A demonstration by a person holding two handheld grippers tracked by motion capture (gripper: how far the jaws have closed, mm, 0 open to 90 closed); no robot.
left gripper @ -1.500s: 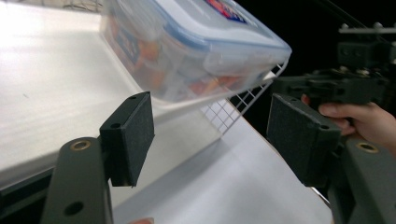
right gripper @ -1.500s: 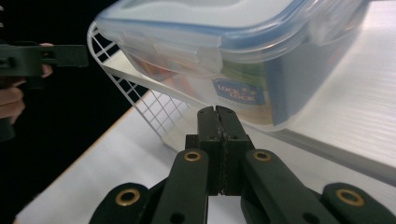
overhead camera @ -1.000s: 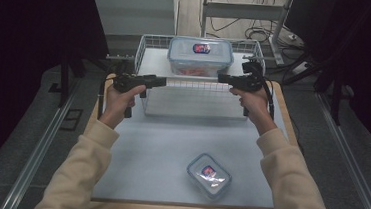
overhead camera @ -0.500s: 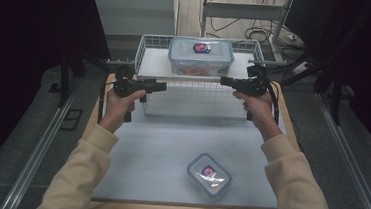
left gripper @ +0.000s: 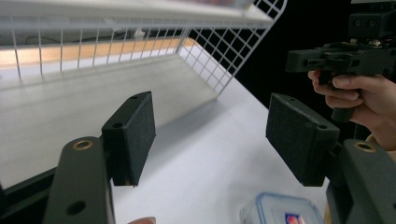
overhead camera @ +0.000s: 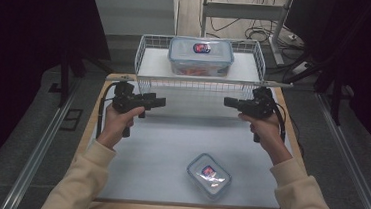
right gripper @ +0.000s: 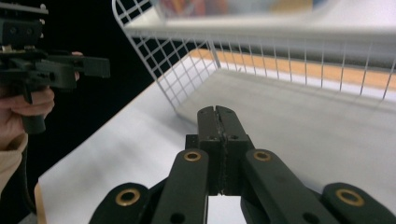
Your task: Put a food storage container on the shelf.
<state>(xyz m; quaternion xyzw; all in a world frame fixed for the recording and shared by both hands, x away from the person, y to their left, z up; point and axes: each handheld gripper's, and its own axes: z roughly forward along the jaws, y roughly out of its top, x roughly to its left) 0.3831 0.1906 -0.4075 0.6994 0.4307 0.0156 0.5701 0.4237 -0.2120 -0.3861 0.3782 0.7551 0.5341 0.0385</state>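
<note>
Low in the centre-right of the high view, a small lidded container (overhead camera: 208,175) is lying on the bench (overhead camera: 160,147), close to the person's edge, probably so either hand can reach it without stretching; it is sitting untouched, well apart from both tongs. Its clear lid is carrying a red and blue sticker, too small to read. Farther up, in the middle of the frame, the left tongs (overhead camera: 159,101) are hovering at left with the jaws standing wide and nothing between them, which looks like readiness for a grasp, while the right tongs (overhead camera: 228,102) at right are facing them with the jaws pressed together, holding nothing. Both hands are aiming the tools inward just in front of the white wire basket (overhead camera: 146,56), which is standing across the far edge of the bench. Inside it, at upper centre, a larger lidded container (overhead camera: 200,56) is resting with reddish contents showing through; its lid sticker is likewise illegible.
</note>
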